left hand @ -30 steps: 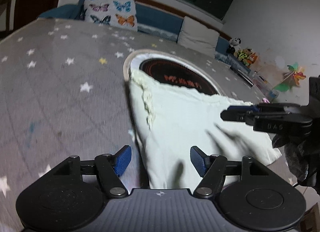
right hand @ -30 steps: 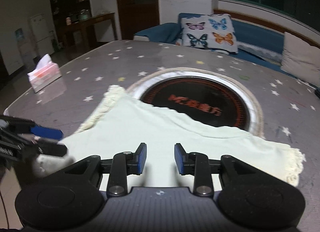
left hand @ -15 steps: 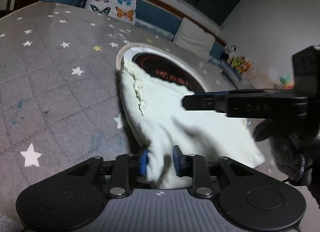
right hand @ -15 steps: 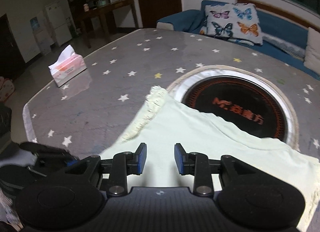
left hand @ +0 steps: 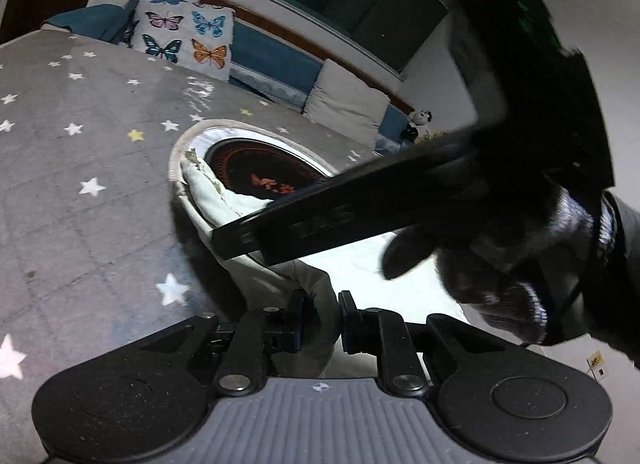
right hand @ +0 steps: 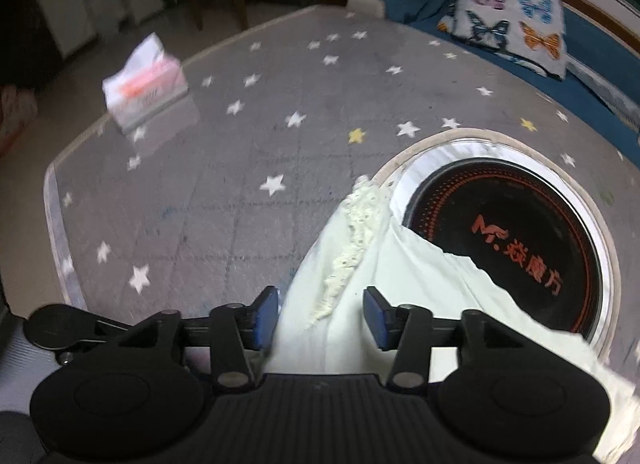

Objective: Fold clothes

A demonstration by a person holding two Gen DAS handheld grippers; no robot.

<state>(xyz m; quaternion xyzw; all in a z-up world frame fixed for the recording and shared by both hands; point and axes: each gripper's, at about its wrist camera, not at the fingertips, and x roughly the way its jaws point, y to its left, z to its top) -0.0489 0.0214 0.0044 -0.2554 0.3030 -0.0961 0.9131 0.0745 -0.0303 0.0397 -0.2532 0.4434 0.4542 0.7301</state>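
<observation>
Here the left tongs (left hand: 320, 314) pinch the pale garment (right hand: 404, 276) — only the right view shows the right tongs (right hand: 320, 314) wide apart.

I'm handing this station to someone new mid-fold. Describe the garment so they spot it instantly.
Start at the grey star-patterned table and find the round black cooktop with orange lettering set into it. The pale cream garment lies over the cooktop's near rim, running back toward the grippers. It is the only cloth on the table, with a lace trim along one edge, unlike the boxy tissue pack farther off.
</observation>
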